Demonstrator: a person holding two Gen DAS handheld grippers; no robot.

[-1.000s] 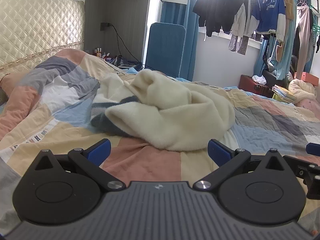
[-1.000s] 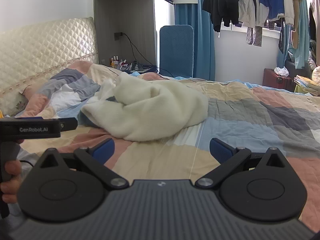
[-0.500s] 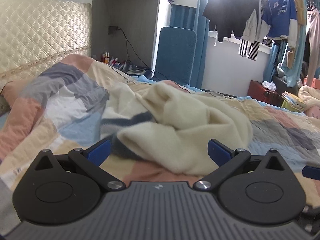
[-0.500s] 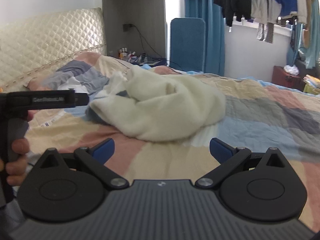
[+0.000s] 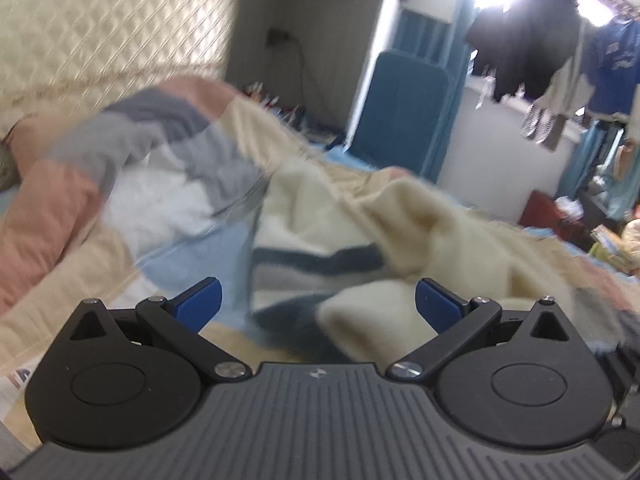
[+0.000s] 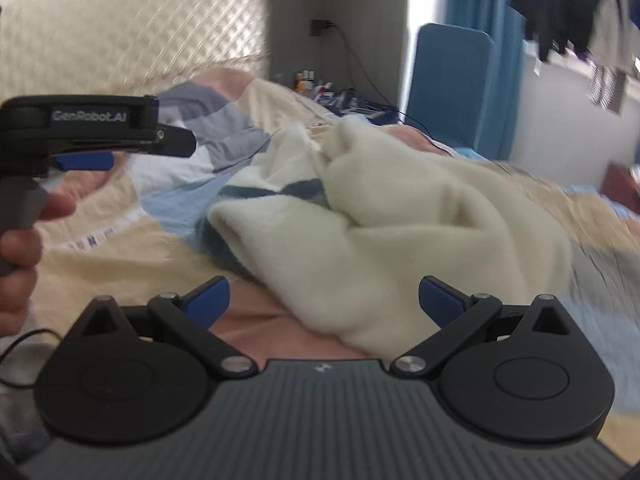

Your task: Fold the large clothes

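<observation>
A crumpled cream fleece garment (image 5: 408, 220) (image 6: 400, 216) with dark blue and grey stripes lies in a heap on the patchwork quilt (image 5: 72, 200) (image 6: 132, 272). My left gripper (image 5: 318, 304) is open just short of the heap's near striped edge, nothing between its blue pads. My right gripper (image 6: 324, 300) is open too, close to the heap's near cream fold. In the right wrist view the left gripper (image 6: 84, 160) shows at far left, held by a hand (image 6: 18, 264), left of the garment. Both views are blurred.
A quilted cream headboard (image 6: 120, 32) stands at the back left. A grey cabinet (image 6: 340, 16) with a cluttered ledge and a blue chair back (image 6: 452, 80) sit behind the bed. Clothes hang on a rack (image 5: 560, 56) at the upper right.
Both grippers have moved forward toward the heap, which now looms larger and closer to the fingertips. Both stay open. The garment itself has not moved.
</observation>
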